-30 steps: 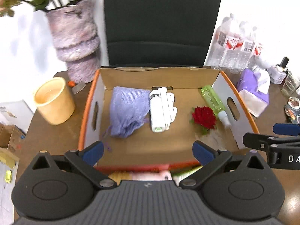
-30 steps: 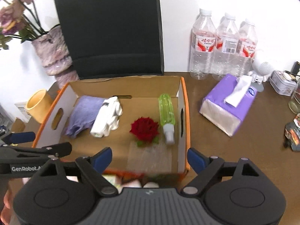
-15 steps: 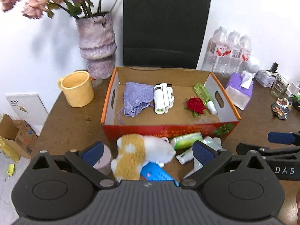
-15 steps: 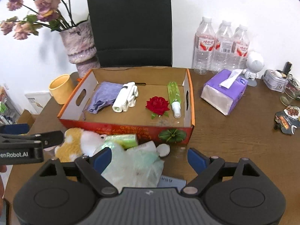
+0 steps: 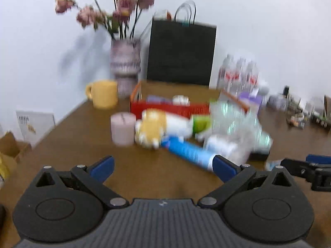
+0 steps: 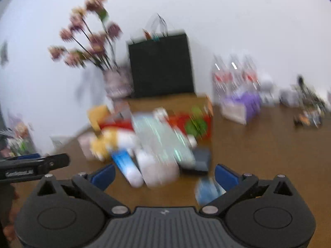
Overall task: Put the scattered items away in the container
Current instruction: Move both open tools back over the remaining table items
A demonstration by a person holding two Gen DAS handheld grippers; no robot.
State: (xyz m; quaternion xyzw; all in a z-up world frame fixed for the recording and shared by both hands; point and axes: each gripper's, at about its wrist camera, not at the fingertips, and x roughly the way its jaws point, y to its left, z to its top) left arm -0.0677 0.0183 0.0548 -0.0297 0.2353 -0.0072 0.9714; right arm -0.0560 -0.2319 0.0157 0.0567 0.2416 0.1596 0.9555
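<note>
Both grippers, left gripper (image 5: 163, 165) and right gripper (image 6: 164, 174), angled slightly down: left wide open, right opening, empty; fuzzy plush toy (image 5: 157, 127), crinkly plastic bag (image 5: 235, 122), cylindrical candle (image 5: 123, 128) on brown table (image 5: 82, 136).

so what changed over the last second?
Both grippers pulled back from over the box and dropped lower, so the loose pile in front of it now shows: plush toy, blue tube, candle. Left gripper stays open and empty; right gripper is opening wider, nothing gripped. Nothing picked up or released; box contents look unmoved, though blurred.
</note>
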